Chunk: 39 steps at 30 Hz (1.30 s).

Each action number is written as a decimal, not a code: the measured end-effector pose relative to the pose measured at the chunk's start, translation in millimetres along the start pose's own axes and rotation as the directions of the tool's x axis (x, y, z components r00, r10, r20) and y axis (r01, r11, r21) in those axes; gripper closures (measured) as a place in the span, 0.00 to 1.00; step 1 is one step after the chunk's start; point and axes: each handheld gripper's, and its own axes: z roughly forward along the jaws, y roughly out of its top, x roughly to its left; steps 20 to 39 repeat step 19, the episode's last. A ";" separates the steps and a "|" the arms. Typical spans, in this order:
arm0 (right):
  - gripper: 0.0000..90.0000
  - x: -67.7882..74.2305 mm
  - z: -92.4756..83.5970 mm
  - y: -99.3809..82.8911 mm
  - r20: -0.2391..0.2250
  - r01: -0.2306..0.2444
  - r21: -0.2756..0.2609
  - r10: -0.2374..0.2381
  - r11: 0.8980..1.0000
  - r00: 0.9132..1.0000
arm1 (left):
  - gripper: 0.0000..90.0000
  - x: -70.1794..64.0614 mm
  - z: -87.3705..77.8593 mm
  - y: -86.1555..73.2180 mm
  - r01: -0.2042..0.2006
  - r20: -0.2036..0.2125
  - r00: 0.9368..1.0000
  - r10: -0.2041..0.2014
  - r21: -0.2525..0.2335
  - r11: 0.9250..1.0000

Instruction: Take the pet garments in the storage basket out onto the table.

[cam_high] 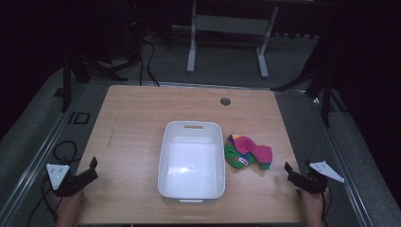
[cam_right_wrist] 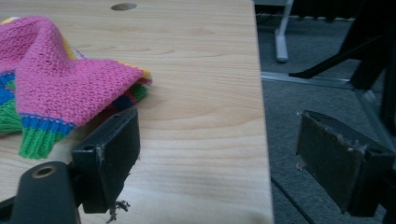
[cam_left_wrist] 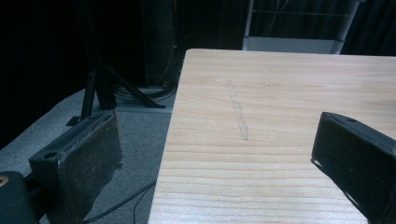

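High view: I see the left gripper (cam_high: 92,168) and right gripper (cam_high: 286,171) released at opposite table (cam_high: 137,109) edges, knit cloth (cam_high: 248,152) just beside the tub (cam_high: 191,158). Left gripper view — jaws apart, straddling the edge. Right gripper view — jaws apart, cloth near, w/ bare wood between.

1. The wooden table (cam_high: 132,123) has a light top, with a small round hole (cam_high: 225,101) near the far edge, at 12 o'clock.
2. A white tub (cam_high: 166,156) lies at the centre.
3. A knitted cloth (cam_high: 248,152) of many colours lies just beside the tub, at 3 o'clock.
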 end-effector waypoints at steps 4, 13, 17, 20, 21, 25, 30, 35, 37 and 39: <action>0.15 -1.7 -7.0 -3.9 0.028 -0.020 -0.010 0.020 1.000 0.999 | 0.02 -0.1 0.1 0.0 0.000 0.000 1.000 0.000 0.001 1.000; 0.16 3.3 -8.5 -7.2 0.055 0.005 -0.007 -0.005 1.000 0.998 | 0.02 0.4 0.0 0.1 0.003 0.000 1.000 -0.003 0.002 1.000; 0.16 2.1 -9.8 -7.7 0.061 0.001 -0.026 0.000 1.000 0.998 | 0.02 0.8 0.2 0.2 0.007 0.002 1.000 -0.007 0.003 1.000; 0.16 0.7 -10.1 -7.7 0.055 -0.011 -0.026 0.012 1.000 0.998 | 0.02 0.9 0.1 0.2 0.007 0.002 1.000 -0.007 0.002 1.000; 0.16 0.7 -10.1 -7.7 0.055 -0.011 -0.026 0.012 1.000 0.998 | 0.02 0.9 0.1 0.2 0.007 0.002 1.000 -0.007 0.002 1.000; 0.16 0.7 -10.1 -7.7 0.055 -0.011 -0.026 0.012 1.000 0.998 | 0.02 0.9 0.1 0.2 0.007 0.002 1.000 -0.007 0.002 1.000; 0.16 0.7 -10.1 -7.7 0.055 -0.011 -0.026 0.012 1.000 0.998 | 0.02 0.9 0.1 0.2 0.007 0.002 1.000 -0.007 0.002 1.000; 0.16 0.7 -10.1 -7.7 0.055 -0.011 -0.026 0.012 1.000 0.998 | 0.02 0.9 0.1 0.2 0.007 0.002 1.000 -0.007 0.002 1.000; 0.16 0.7 -10.1 -7.7 0.055 -0.011 -0.026 0.012 1.000 0.998 | 0.02 0.9 0.1 0.2 0.007 0.002 1.000 -0.007 0.002 1.000; 0.16 0.7 -10.1 -7.7 0.055 -0.011 -0.026 0.012 1.000 0.998 | 0.02 0.9 0.1 0.2 0.007 0.002 1.000 -0.007 0.002 1.000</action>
